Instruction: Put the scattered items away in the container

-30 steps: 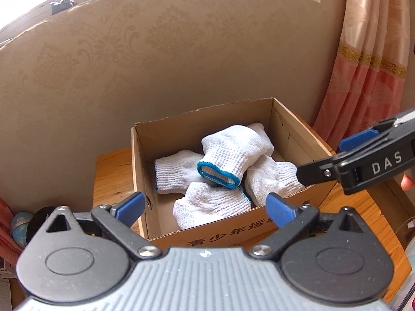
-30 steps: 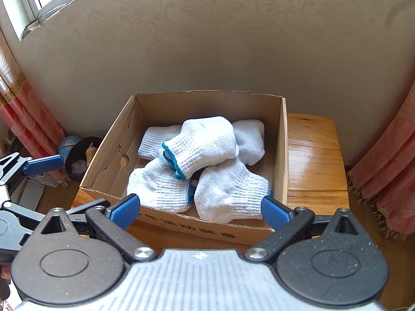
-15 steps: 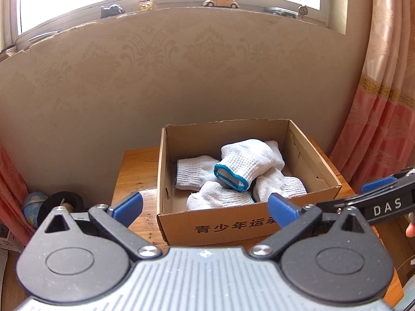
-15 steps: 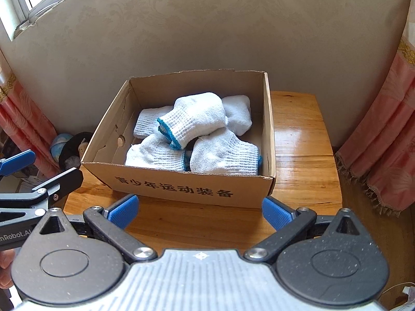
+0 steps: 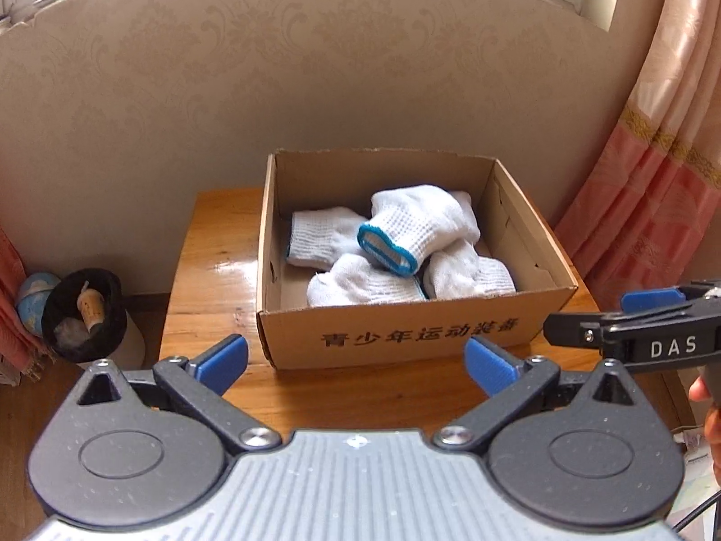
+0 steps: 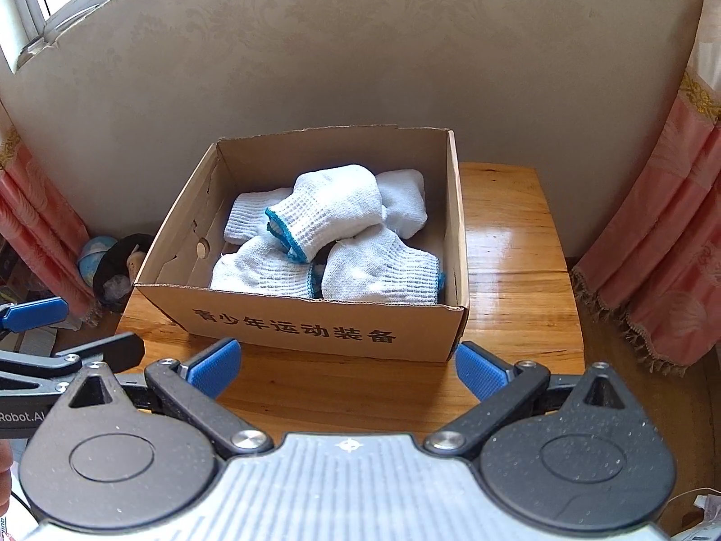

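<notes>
An open cardboard box (image 5: 405, 338) (image 6: 315, 333) with printed characters on its front stands on a small wooden table (image 5: 212, 270) (image 6: 509, 252). Inside lie several white knitted gloves with blue cuffs, one rolled glove (image 5: 414, 225) (image 6: 329, 216) resting on top of the others. My left gripper (image 5: 356, 360) hangs open in front of the box, holding nothing. My right gripper (image 6: 347, 365) is also open and empty, facing the box front. Each gripper shows at the edge of the other's view: the right gripper (image 5: 631, 333), the left gripper (image 6: 58, 342).
A wallpapered wall rises behind the table. Pink curtains (image 5: 653, 189) (image 6: 667, 234) hang at the right. A black waste bin (image 5: 85, 311) (image 6: 117, 266) and a small globe (image 5: 31, 288) stand on the floor left of the table.
Both grippers have pulled back from the box, which now looks smaller and farther away. The gloves inside have not moved.
</notes>
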Tool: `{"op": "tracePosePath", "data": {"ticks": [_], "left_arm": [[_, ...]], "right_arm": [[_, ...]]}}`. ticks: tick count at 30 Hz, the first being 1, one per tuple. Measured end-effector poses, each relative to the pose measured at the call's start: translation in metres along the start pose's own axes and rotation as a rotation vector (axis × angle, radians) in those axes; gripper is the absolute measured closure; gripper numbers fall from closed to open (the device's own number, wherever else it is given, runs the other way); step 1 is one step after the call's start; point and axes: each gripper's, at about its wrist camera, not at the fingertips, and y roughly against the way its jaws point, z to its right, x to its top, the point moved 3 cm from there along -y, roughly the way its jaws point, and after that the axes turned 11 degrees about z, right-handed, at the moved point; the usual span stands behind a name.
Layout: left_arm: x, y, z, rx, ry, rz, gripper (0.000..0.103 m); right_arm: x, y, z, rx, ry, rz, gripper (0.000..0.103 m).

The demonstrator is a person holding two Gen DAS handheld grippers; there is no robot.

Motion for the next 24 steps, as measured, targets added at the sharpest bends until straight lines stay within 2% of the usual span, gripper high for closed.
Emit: {"op": "tracePosePath", "data": {"ticks": [6,9,13,24], "left_arm": [[0.000,-0.009,-0.001,0.028,-0.003,-0.063,0.001],[0.001,-0.009,-0.002,0.009,0.015,-0.069,0.001],[0.004,-0.012,0.000,0.032,-0.015,-0.066,0.001],[0.007,-0.018,0.003,0.029,-0.030,-0.085,0.001]], "right_arm": [[0.000,0.002,0.000,-0.009,0.008,0.006,0.000],[0.001,0.005,0.000,-0.006,0.013,0.016,0.000],[0.003,0.006,-0.001,-0.009,0.018,0.023,0.000],[0.004,0.007,-0.004,-0.009,0.028,0.028,0.000]]}}
